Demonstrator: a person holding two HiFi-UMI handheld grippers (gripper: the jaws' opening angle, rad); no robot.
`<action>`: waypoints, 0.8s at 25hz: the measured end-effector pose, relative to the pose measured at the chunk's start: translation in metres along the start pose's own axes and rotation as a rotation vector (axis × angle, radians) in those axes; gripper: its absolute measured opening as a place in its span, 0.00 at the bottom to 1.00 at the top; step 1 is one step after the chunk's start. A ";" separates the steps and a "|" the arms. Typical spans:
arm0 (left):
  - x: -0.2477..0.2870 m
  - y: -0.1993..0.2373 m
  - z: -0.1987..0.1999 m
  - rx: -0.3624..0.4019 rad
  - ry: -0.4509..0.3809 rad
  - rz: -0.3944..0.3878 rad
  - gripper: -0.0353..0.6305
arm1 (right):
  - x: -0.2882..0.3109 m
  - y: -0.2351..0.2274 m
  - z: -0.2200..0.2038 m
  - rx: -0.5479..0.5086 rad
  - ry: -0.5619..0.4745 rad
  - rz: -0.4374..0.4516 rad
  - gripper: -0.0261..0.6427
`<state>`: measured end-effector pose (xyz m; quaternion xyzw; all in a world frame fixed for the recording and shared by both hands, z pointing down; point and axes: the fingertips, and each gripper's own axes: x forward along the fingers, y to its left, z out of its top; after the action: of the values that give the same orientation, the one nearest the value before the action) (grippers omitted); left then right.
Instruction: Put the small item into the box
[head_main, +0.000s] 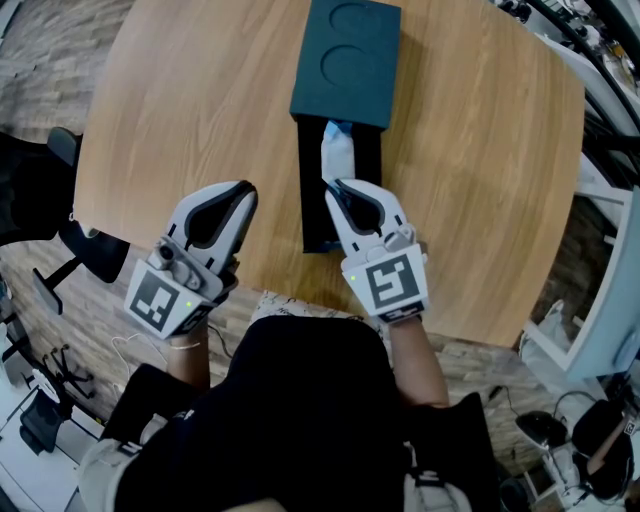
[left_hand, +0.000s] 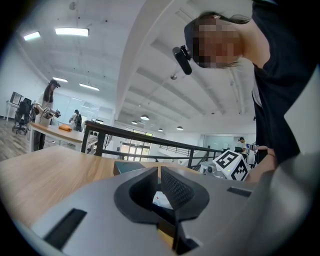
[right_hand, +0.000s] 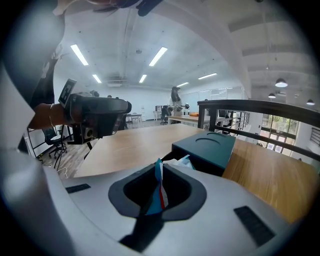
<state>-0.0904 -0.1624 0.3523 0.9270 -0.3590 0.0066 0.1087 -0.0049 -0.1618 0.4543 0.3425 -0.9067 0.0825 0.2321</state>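
Pale wood with a fine straight grain forms the rounded counter (head_main: 180, 110). On it lies a long rectangular box (head_main: 345, 60). Its matte dark-teal sleeve has two shallow round recesses pressed into the top, and a black inner tray (head_main: 312, 200) is drawn out toward the person. The right gripper (head_main: 335, 185), smooth white plastic with black jaws, has those jaws clamped on the near edge of the small item (head_main: 337, 150), a thin, flat, crinkly packet in pale blue and white with a red streak. The packet sits over the open tray, its far end at the sleeve's mouth. The left gripper (head_main: 245, 190) is beside the tray's left wall, apart from it, with its ribbed jaws together on nothing.
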 end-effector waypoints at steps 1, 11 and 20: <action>0.000 0.000 0.000 -0.001 -0.001 0.000 0.09 | 0.000 0.000 -0.001 -0.003 0.004 0.001 0.08; -0.004 0.000 0.002 0.005 -0.010 -0.002 0.09 | 0.000 0.004 -0.005 -0.005 0.026 0.002 0.21; -0.007 -0.002 0.005 0.010 -0.019 -0.008 0.09 | -0.019 -0.008 0.023 0.021 -0.087 -0.087 0.12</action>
<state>-0.0951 -0.1573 0.3469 0.9289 -0.3564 -0.0007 0.1006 0.0038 -0.1638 0.4249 0.3871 -0.8994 0.0667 0.1920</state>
